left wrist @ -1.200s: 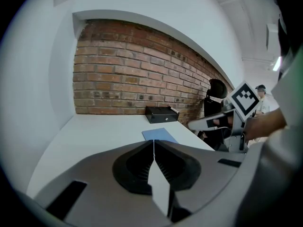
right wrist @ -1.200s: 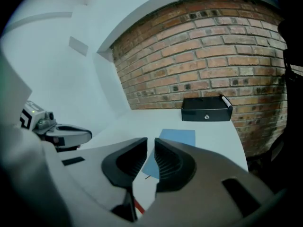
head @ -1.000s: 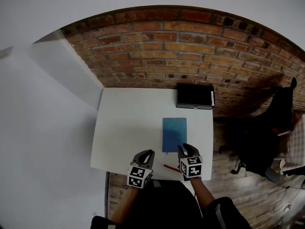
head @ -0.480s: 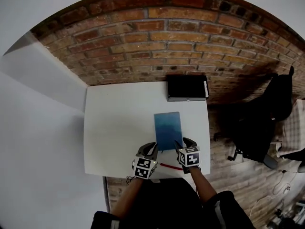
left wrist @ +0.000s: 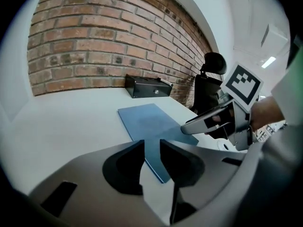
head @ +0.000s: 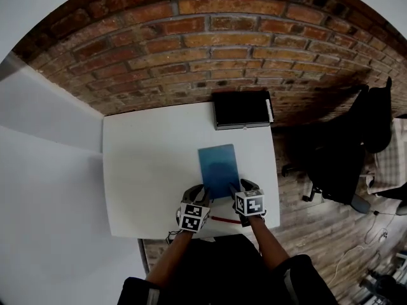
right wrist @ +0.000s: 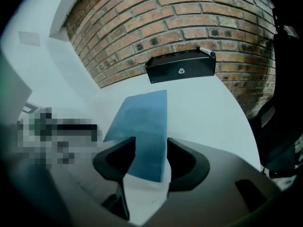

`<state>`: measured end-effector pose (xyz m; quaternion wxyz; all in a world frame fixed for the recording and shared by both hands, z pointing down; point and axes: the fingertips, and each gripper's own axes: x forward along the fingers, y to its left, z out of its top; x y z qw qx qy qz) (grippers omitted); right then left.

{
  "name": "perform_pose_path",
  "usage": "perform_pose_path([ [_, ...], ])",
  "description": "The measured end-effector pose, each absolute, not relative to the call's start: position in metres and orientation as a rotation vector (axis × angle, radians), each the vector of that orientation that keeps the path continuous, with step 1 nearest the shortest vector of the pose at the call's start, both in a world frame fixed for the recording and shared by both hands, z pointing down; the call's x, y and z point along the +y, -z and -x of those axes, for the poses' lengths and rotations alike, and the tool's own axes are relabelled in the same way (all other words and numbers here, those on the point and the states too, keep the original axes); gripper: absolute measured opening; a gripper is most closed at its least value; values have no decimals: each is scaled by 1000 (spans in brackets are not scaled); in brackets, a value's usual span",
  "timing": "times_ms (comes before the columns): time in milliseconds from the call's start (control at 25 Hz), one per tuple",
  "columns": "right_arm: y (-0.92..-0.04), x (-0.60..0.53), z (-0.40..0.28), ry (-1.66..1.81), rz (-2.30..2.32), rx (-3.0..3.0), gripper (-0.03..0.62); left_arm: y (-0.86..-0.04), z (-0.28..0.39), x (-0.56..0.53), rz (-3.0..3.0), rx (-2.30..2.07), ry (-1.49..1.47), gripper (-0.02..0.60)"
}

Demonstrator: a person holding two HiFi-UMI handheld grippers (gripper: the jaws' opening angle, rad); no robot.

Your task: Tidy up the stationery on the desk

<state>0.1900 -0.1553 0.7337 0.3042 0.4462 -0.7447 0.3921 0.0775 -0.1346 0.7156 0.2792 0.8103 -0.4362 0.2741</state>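
i am looking down at a white desk (head: 143, 170) that stands against a red brick wall (head: 191, 43). a thin blue notebook (head: 218, 169) lies flat on the desk, a bit right of the middle, with its short side toward me.

my left gripper (head: 198, 194) is low over the near left corner of the notebook. its 2 jaws have just been opening and now stand a little apart. in the left gripper view i see the notebook's corner in the thin gap between them, but the jaws do not pinch it. this gripper holds nothing.

my right gripper (head: 243, 187) is low over the near right part of the notebook. its jaws have just been opening too, and they stand wide apart. in the right gripper view the near end of the notebook shows between them, lying flat on the desk. the jaws do not squeeze it.

a red pen (head: 226, 220) lies on the desk close to the front edge, between the 2 grippers and behind their tips.

at the far edge of the desk, next to the wall, sits a black box (head: 241, 108). a white pen (right wrist: 207, 51) rests on its right end. a black chair (head: 337, 164) stands on the wood floor to the right of the desk.
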Motion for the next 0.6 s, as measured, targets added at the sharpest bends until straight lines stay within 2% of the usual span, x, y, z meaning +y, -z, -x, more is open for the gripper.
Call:
perform_pose_path([
  [120, -735, -155, -192, -1044, -1186, -1965, 198, -718, -80, -137, -2154, -1173, -724, 142],
  [240, -739, -155, -194, -1053, -1184, -1966, 198, -726, -84, -137, -2097, -1158, -689, 269],
  [600, -747, -149, -191, -1106, -1141, -1961, 198, -744, -98, -123, -2016, -1032, -698, 285],
])
